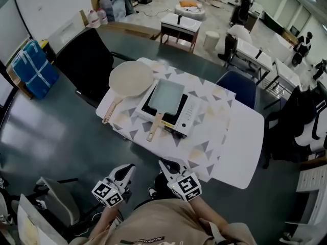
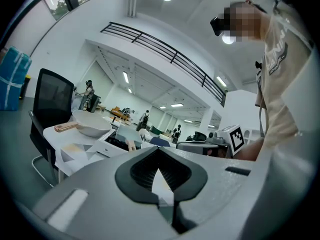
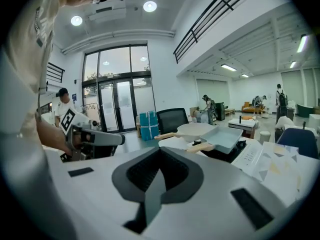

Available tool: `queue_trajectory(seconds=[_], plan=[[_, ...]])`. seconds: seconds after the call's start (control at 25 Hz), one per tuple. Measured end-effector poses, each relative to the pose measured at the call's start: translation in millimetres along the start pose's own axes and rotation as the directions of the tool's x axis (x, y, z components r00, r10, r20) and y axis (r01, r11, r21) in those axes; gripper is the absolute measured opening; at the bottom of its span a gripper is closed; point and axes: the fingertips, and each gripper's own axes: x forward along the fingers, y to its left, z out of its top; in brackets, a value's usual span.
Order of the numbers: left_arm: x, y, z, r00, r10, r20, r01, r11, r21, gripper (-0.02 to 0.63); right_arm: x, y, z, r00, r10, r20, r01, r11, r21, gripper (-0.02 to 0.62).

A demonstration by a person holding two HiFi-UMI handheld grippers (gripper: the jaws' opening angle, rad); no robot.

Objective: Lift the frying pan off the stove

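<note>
Both grippers are held low against the person's torso in the head view, left gripper (image 1: 129, 168) and right gripper (image 1: 163, 163) side by side, tips pointing at the table (image 1: 240, 152) and well apart from it. That view does not settle how the jaws stand.

The left gripper view does: the left gripper (image 2: 159, 149) has its jaws closed tip to tip with nothing between them. The right gripper view shows the same for the right gripper (image 3: 161, 150), closed and empty. Each of these views also catches the other gripper off to the side, which the head view shows only from above.

Beyond the tips, the pan (image 1: 166, 96), square and pale blue-grey, sits on the stove (image 1: 190, 114). Its wooden handle points toward the person and overhangs the stove's near edge. The right gripper view shows the pan (image 3: 226, 137) from the side, resting flat on the stove. In the left gripper view it is small and partly hidden.

A round pan (image 1: 131, 78) lies on the table just left of the stove. A black chair (image 1: 84, 60) stands at the table's far left.
</note>
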Motion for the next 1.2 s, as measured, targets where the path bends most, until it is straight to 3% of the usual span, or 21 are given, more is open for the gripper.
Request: queue_trajectory(seconds=[0.28, 0.44, 0.8, 1.2], plan=[[53, 25, 23, 0.994, -0.035, -0.105, 0.041, 0.998, 0.050, -0.002, 36, -37, 18, 0.999, 0.002, 0.052, 0.000, 0.999, -0.041, -0.003], [93, 31, 43, 0.984, -0.084, -0.155, 0.101, 0.989, 0.107, -0.002, 46, -64, 18, 0.998, -0.025, 0.055, 0.032, 0.990, -0.135, -0.003], [178, 48, 69, 0.966, -0.136, -0.221, 0.174, 0.971, 0.166, -0.002, 40, -132, 30, 0.984, -0.137, 0.114, 0.135, 0.991, 0.022, -0.003], [213, 72, 61, 0.935, -0.211, -0.284, 0.247, 0.964, 0.098, -0.002, 39, -157, 31, 0.967, -0.246, 0.072, 0.241, 0.968, 0.077, -0.003]])
